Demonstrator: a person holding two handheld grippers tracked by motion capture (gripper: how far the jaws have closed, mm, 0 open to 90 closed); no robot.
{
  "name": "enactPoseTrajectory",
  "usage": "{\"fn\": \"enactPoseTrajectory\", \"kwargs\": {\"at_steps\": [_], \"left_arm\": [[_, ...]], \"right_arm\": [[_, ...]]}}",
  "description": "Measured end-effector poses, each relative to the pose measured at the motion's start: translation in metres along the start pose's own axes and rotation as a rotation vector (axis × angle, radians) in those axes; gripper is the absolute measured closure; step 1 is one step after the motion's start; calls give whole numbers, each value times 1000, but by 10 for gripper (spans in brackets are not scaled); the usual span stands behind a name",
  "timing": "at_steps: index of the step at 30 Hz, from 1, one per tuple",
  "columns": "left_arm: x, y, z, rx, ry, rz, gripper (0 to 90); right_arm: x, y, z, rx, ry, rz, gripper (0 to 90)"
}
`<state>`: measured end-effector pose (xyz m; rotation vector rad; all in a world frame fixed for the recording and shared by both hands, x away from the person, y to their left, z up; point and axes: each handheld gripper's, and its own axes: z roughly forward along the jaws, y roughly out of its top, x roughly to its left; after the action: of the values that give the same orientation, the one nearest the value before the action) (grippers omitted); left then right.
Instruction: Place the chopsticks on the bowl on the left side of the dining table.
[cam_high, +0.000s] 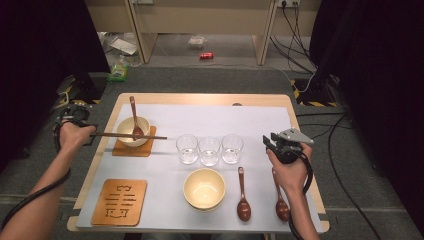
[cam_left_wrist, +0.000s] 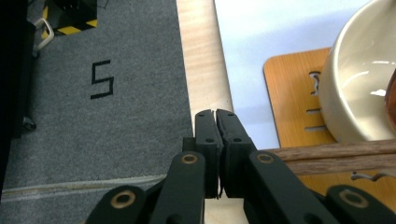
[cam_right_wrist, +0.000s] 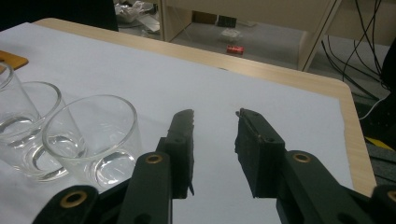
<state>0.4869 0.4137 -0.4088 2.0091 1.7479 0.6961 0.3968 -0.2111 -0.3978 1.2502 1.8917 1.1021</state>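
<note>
High view: the left tongs (cam_high: 89, 134), pressed together on the near end of the chopsticks (cam_high: 131, 135), hold them level with the long axis running rightward across the bowl (cam_high: 133, 131) on its coaster (cam_high: 131, 148), while the right tongs (cam_high: 272, 142), spread and empty, wait well apart beside the glasses (cam_high: 209, 149).

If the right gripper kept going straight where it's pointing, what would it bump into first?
Probably nothing soon: the right gripper, jaws open, points across the bare white mat toward the table's far edge. The nearest glass sits off to its side.
</note>
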Motion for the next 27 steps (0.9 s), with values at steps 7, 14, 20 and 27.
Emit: {"fn": "enactPoseTrajectory", "kwargs": {"at_steps": [7,14,20,27], "left_arm": [[-6,5,-6,-60,-24,-24,824],[-18,10,-10,-101,-69,-25,765],[-35,14,-14,-137,-110,-13,699],[-55,19,-18,-158,-167,6,613]], "right_arm": [[0,-1,1,13,-3,5,660],[-1,0,1,14,-3,5,656],[-3,-2,0,22,-8,13,650],[-6,-2,-1,36,-13,21,646]]}}
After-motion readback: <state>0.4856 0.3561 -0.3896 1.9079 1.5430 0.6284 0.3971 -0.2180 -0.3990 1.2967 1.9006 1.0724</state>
